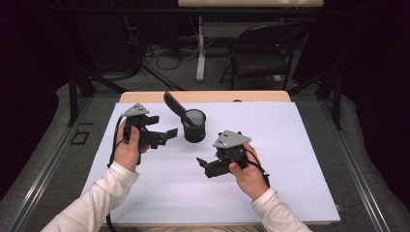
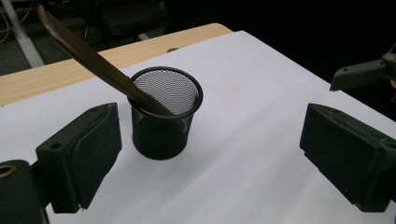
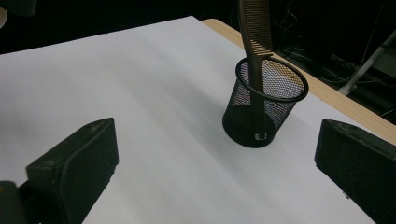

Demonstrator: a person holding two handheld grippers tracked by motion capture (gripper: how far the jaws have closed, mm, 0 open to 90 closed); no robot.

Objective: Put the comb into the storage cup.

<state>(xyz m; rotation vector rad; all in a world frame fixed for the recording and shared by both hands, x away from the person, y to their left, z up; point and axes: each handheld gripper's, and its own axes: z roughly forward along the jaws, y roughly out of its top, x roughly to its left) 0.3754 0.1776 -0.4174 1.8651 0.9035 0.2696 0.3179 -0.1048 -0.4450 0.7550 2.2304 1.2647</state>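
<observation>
At nine o'clock from the mesh cup, left tongs gape wide, nothing between the pads, aimed at the cup. Cup stands upright near the far middle of the white counter; brown comb stands in it, leaning over the rim toward eleven o'clock. Judgement: comb light, thin, stiff, smooth plastic, likely slippery; best pinched flat across the spine above the rim. Cup light, may tip. At five o'clock, right tongs open, empty.

Bright overhead light washes the white desk almost shadowless, the room around it sinks into darkness, and everything looks slightly soft.
</observation>
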